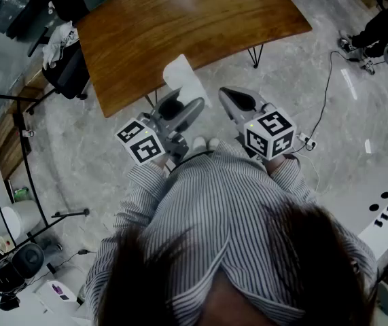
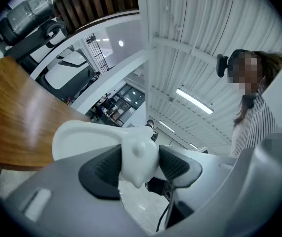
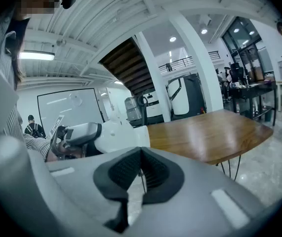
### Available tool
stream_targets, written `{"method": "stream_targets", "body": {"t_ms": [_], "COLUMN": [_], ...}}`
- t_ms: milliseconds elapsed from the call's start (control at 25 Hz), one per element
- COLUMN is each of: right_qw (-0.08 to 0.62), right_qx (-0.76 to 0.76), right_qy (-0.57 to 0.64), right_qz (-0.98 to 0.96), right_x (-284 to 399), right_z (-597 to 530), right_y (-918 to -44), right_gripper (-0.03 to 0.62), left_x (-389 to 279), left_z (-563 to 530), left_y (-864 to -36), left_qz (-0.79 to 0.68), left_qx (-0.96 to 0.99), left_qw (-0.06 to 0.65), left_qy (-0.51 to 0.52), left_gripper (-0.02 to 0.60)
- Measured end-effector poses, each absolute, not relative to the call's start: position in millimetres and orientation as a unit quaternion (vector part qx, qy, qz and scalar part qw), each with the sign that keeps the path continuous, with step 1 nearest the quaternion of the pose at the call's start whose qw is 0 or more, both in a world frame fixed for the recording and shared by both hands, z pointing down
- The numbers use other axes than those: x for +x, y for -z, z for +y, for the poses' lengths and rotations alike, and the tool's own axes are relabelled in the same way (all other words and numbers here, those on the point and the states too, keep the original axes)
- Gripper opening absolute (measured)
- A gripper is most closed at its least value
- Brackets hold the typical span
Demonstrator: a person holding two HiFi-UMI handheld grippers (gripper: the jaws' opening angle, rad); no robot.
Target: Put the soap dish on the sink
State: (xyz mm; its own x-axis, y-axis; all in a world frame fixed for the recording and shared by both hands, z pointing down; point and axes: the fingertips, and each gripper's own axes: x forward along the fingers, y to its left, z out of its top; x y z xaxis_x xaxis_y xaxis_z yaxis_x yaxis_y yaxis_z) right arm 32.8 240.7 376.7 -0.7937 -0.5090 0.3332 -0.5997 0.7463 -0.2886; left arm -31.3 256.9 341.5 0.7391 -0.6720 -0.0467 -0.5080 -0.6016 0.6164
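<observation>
White soap dish (image 2: 81,139), brown table (image 1: 187,32), striped shirt (image 1: 227,202)

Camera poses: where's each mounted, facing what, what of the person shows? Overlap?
Head view: on the head, steeply down; striped shirt, left gripper, right gripper before a wooden table.
Left gripper view: along its jaws, clamped on the white soap dish; shirt at right.
Right gripper view: along its shut, empty jaws, toward the table; left gripper at left.
Shared: all three show the table and dish.

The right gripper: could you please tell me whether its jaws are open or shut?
Shut. In the right gripper view the grey right gripper has its black ribbed pads meeting along a seam, nothing between them.
</observation>
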Motion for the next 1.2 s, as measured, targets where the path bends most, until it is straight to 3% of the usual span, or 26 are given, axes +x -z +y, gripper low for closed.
{"method": "stream_targets", "body": {"t_ms": [1200], "right_qw": [0.139], "right_qx": [0.318], "right_qy": [-0.176], "right_qz": [-0.921], "right_x": [52.9], "right_z": [220.5], "right_y": [-393.5], "right_gripper": [0.002], "left_x": [-24.8], "left_z": [213.7], "left_y": [-348.0], "left_qz": [-0.350], "left_qx": [0.889], "left_qw": [0.271], "left_qy": [0.120], "left_gripper": [0.238]}}
